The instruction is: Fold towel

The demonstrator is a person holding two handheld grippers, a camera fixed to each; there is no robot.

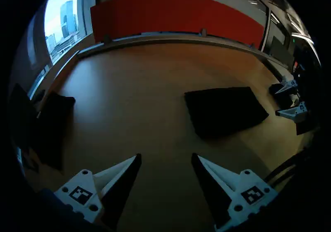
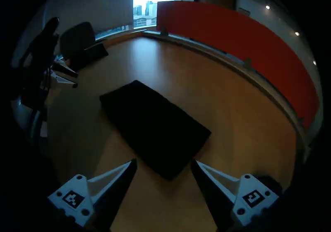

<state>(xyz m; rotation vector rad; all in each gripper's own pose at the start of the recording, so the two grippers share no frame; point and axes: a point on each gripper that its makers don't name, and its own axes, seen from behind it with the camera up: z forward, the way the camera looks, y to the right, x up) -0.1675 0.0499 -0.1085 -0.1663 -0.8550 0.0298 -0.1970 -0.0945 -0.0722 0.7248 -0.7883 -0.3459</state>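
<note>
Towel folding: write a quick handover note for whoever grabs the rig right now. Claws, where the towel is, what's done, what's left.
Left claw: open, empty, over bare table; the towel lies ahead to its right.
Right claw: open, empty, with the towel's near corner just ahead of its tips.
Towel: dark, flat, a compact rectangle on the table, touched by neither claw.
Done: looks folded; fold count unclear.
Left: probably just check it and fold again if needed.

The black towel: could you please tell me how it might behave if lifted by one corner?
Probably floppy: the black towel lies flat with soft, rounded edges, so a lifted corner would likely drape. It looks folded, so layers may separate. On the smooth table, it might slide.
</note>
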